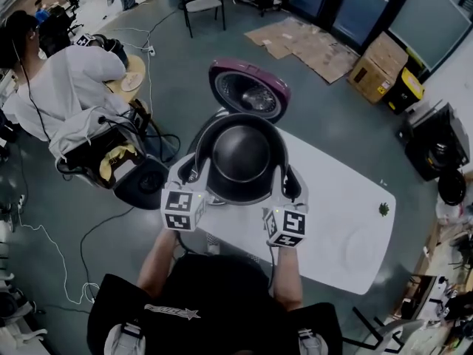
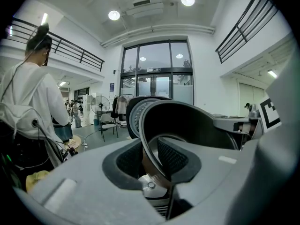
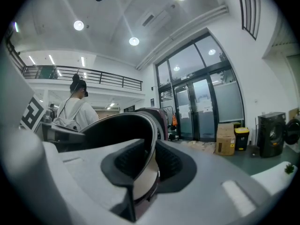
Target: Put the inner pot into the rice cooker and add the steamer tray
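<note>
The dark inner pot (image 1: 240, 157) hangs in the air, gripped at its rim from both sides. My left gripper (image 1: 194, 170) is shut on the left of the rim, and my right gripper (image 1: 290, 187) is shut on the right. In the left gripper view the pads (image 2: 173, 157) pinch the thin pot wall (image 2: 187, 125). The right gripper view shows the same pinch on the pot's rim (image 3: 147, 125). The rice cooker stands just beyond and partly under the pot, its maroon lid (image 1: 247, 87) raised open. A faint pale round shape (image 1: 361, 248) lies on the white table (image 1: 332, 198).
A small green object (image 1: 383, 208) sits near the table's right edge. A person in white (image 1: 66, 87) sits at the left with a chair and floor cables. Cardboard boxes (image 1: 377, 69) and flattened cardboard lie behind; a black appliance (image 1: 436, 146) stands at the right.
</note>
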Demonstrator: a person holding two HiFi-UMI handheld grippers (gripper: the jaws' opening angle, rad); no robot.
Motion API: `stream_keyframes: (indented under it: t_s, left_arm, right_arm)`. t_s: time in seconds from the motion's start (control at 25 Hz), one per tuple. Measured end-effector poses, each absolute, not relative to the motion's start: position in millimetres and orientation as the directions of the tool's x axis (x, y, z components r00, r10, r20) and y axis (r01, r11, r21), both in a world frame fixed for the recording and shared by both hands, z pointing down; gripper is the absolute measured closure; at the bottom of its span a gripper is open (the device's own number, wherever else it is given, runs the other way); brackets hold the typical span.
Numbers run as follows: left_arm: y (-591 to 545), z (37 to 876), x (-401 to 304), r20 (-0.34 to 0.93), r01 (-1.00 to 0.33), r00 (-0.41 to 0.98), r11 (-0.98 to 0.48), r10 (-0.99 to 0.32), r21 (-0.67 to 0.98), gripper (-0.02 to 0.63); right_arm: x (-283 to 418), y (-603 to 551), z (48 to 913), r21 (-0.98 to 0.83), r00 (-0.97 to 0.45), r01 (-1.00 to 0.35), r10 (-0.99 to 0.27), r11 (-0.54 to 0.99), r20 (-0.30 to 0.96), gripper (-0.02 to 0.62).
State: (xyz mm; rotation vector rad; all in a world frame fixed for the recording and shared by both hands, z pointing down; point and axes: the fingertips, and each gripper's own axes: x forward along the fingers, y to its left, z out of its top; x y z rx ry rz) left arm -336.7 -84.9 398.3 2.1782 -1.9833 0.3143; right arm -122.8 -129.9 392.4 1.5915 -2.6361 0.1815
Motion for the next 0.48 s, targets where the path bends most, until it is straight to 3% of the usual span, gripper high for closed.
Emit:
stream_keyframes:
  t_s: [0.48]
  left_arm:
    - [-111.3, 429.8, -397.3, 0.331, -0.988, 0.145, -0.151, -0.933, 0.005, 0.497]
  right_arm:
    - [-182.0, -142.7, 420.4, -0.084, -0.421, -0.907, -0.893, 0.412, 0.161, 0.518]
